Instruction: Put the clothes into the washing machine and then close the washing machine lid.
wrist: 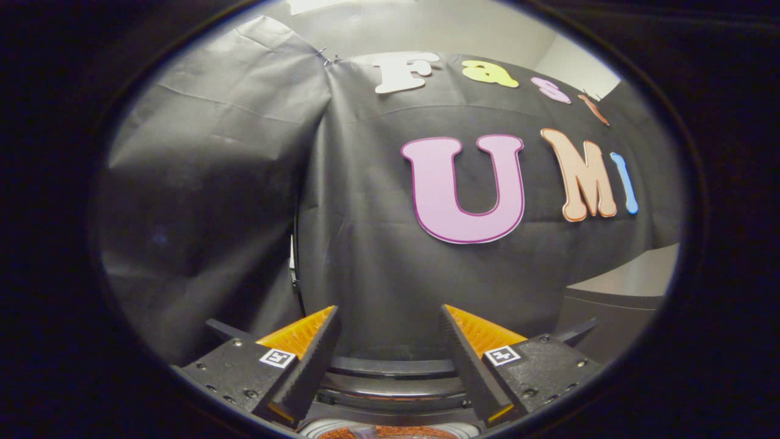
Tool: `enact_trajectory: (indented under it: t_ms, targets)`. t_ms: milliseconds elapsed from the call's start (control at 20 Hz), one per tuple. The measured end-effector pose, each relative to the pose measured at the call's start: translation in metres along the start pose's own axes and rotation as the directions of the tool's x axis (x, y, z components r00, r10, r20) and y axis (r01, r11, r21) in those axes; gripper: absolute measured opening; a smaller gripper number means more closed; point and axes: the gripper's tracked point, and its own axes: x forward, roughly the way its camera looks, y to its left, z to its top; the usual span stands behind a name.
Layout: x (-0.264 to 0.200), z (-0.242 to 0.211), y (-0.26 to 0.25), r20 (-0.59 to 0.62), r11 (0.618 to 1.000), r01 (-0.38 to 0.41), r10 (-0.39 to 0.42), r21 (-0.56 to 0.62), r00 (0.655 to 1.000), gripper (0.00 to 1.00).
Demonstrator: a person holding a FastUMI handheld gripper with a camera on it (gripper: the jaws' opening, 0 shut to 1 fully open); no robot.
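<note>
A recording booth; black cloth wall [244, 183] behind.

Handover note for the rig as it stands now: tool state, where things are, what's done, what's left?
Tool: open, nothing between the fingers, aimed level at the booth wall.
Washer: its round dark rim shows low between the fingers, just ahead of them. Whether the lid is open or shut cannot be told.
Clothes: a patch of reddish fabric lies below the tool; whether it is inside the drum cannot be told.
Grey counter sits beyond the right finger.
Done: unclear. Left: confirm the clothes are in, then close the lid.
</note>
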Motion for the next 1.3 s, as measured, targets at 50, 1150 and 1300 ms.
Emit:
enact_trajectory:
  t_ms: [50,1150,1300]
  targets:
    - [-0.001,-0.001,0.0,-0.006,1.0,0.0,0.0,0.005,1.0,0.97]
    - [-0.08,-0.095,-0.002,-0.324,0.998,0.01,0.012,0.066,0.946,0.95]
    - [-0.096,-0.068,0.004,-0.294,0.997,-0.009,0.031,0.077,0.955,0.96]
